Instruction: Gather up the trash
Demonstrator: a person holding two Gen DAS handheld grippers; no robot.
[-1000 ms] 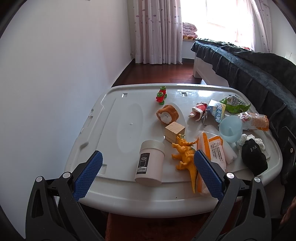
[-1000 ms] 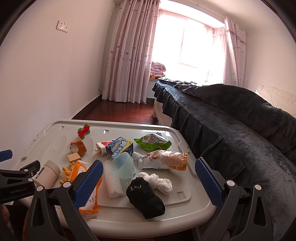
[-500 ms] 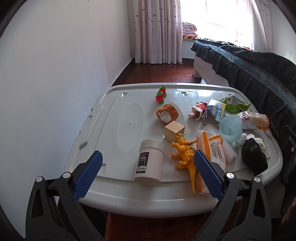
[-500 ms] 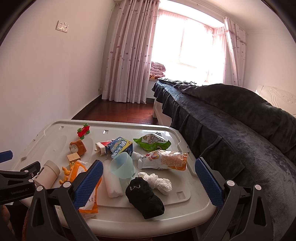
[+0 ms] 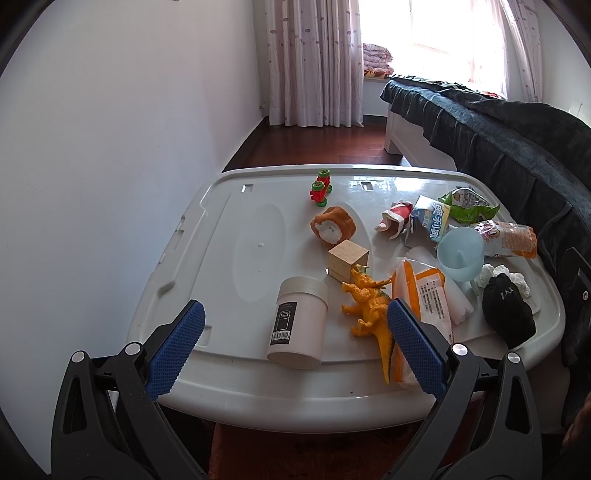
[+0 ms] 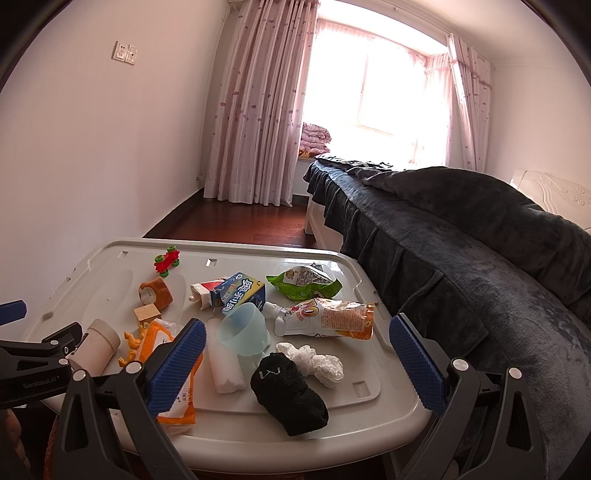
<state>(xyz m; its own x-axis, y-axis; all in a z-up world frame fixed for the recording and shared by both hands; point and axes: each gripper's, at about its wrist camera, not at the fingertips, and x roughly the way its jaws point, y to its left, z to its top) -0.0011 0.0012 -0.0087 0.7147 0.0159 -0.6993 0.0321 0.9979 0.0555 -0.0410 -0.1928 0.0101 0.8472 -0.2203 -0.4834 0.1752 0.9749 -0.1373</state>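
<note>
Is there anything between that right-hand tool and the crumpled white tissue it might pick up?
Partly. The black sock lies against the crumpled white tissue on the near left side. The right tool is open and hangs over the table edge; from the right the tissue looks unblocked.

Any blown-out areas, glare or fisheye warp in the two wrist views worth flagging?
Right wrist: window clipped to white, haze bleeding onto the curtains; black corner vignette. Left wrist: window also blown out, specular glare on the far edge of the white lid; lid rim bows from fisheye. Tabletop clutter is sharp in both.
</note>
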